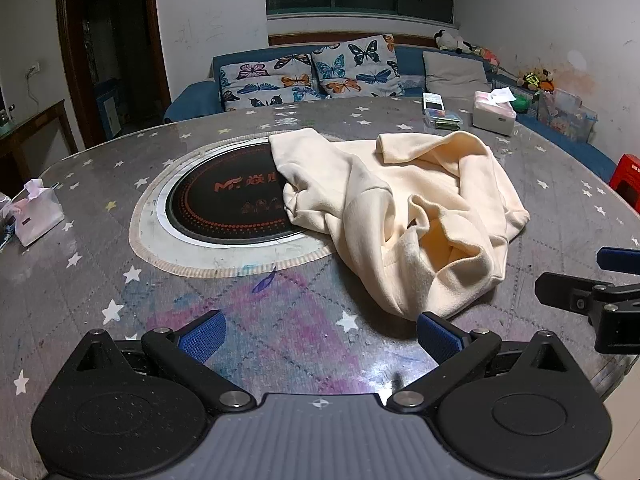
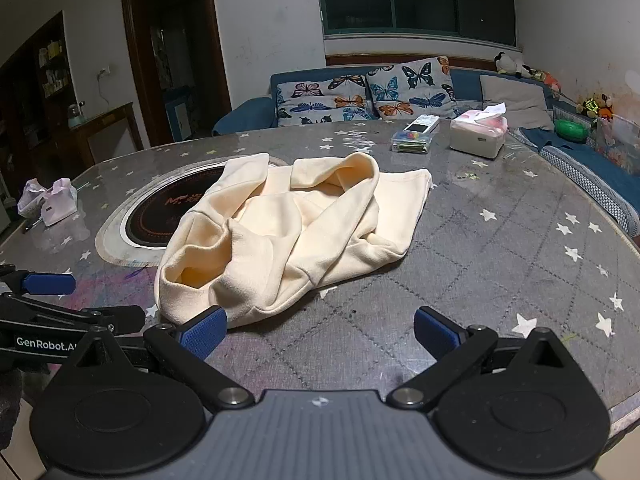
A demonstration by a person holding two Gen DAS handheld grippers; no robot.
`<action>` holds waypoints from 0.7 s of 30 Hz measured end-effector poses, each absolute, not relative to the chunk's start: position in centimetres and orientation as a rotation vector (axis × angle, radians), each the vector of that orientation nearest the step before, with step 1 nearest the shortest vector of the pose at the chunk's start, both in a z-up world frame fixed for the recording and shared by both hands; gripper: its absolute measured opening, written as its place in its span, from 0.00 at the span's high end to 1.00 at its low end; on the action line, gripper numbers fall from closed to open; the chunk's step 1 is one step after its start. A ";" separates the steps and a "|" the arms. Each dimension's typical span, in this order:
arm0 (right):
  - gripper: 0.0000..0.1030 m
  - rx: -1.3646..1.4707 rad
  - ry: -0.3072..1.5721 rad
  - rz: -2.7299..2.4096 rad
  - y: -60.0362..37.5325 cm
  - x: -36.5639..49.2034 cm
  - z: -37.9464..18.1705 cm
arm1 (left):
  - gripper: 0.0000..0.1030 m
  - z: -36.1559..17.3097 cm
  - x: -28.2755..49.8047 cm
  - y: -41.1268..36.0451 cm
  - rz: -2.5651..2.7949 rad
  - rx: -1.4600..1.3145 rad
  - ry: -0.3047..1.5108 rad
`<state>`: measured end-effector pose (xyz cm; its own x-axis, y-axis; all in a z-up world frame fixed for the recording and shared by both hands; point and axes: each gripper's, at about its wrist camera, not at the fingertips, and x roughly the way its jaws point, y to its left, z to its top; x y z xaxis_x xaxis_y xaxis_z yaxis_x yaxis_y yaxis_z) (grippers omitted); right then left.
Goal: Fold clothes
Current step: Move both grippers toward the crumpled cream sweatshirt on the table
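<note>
A cream sweatshirt (image 1: pixel 404 216) lies crumpled in a heap on the round grey star-patterned table (image 1: pixel 280 320), partly over the black induction hob (image 1: pixel 228 204). It also shows in the right wrist view (image 2: pixel 288 232). My left gripper (image 1: pixel 320 338) is open and empty, low over the table just in front of the garment's near edge. My right gripper (image 2: pixel 320 334) is open and empty, also just in front of the garment; its left pad (image 2: pixel 202 336) is close to the cloth's near hem. The right gripper's fingers (image 1: pixel 600 292) show at the right edge of the left wrist view.
A tissue box (image 1: pixel 494 114), a small clear box (image 1: pixel 442 118) and a remote (image 1: pixel 433 102) sit at the table's far right. A pink tissue pack (image 1: pixel 34 212) sits at the left. A blue sofa with butterfly cushions (image 1: pixel 312 72) stands behind. A red stool (image 1: pixel 628 180) stands at the right.
</note>
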<state>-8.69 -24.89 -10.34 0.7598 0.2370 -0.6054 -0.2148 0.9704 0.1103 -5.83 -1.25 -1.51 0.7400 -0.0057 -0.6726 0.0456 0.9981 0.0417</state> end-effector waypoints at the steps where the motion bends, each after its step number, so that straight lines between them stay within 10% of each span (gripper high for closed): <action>1: 0.02 0.035 0.664 0.246 -24.9 -8.6 -10.3 | 0.00 -1.5 -5.8 -1.3 -0.028 0.058 0.738; 21: 0.02 0.029 0.681 0.258 -24.5 -7.4 -10.5 | 0.00 -1.6 -4.8 -1.3 -0.033 0.060 0.751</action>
<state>-7.38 -24.47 -10.46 0.7461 0.2449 -0.6191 -0.2260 0.9678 0.1105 -4.78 -1.30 -1.59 0.7307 -0.0083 -0.6827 0.0513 0.9978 0.0428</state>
